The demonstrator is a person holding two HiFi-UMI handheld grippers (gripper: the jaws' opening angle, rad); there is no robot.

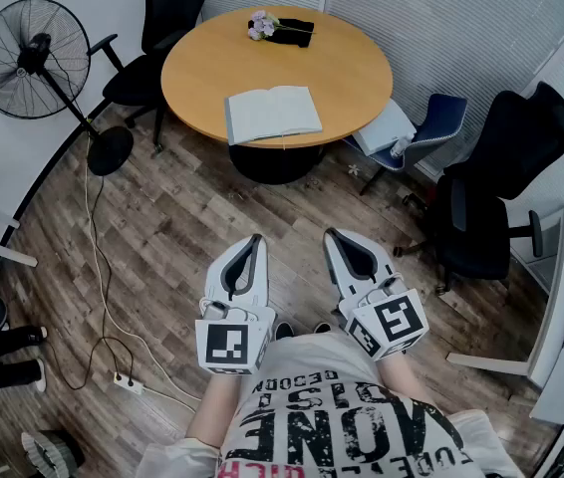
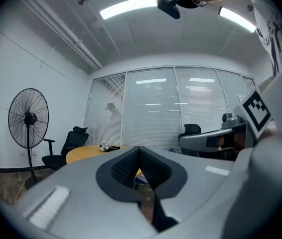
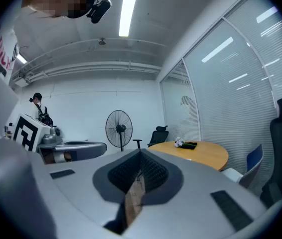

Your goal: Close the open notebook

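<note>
The open notebook (image 1: 272, 114) lies flat with its pale pages up, at the near edge of a round wooden table (image 1: 342, 68). Both grippers hang over the wooden floor close to the person's body, well short of the table. My left gripper (image 1: 253, 240) is shut with nothing in it, and its jaws meet at the tip in the left gripper view (image 2: 140, 149). My right gripper (image 1: 333, 236) is also shut and empty, its tips together in the right gripper view (image 3: 141, 152). The jaws hide the notebook in both gripper views.
A small bunch of flowers on a black object (image 1: 280, 26) lies at the table's far side. Black office chairs (image 1: 162, 28) (image 1: 496, 192) and a blue chair (image 1: 417, 132) ring the table. A standing fan (image 1: 31, 60) is at the left, and a cable and power strip (image 1: 126, 381) lie on the floor.
</note>
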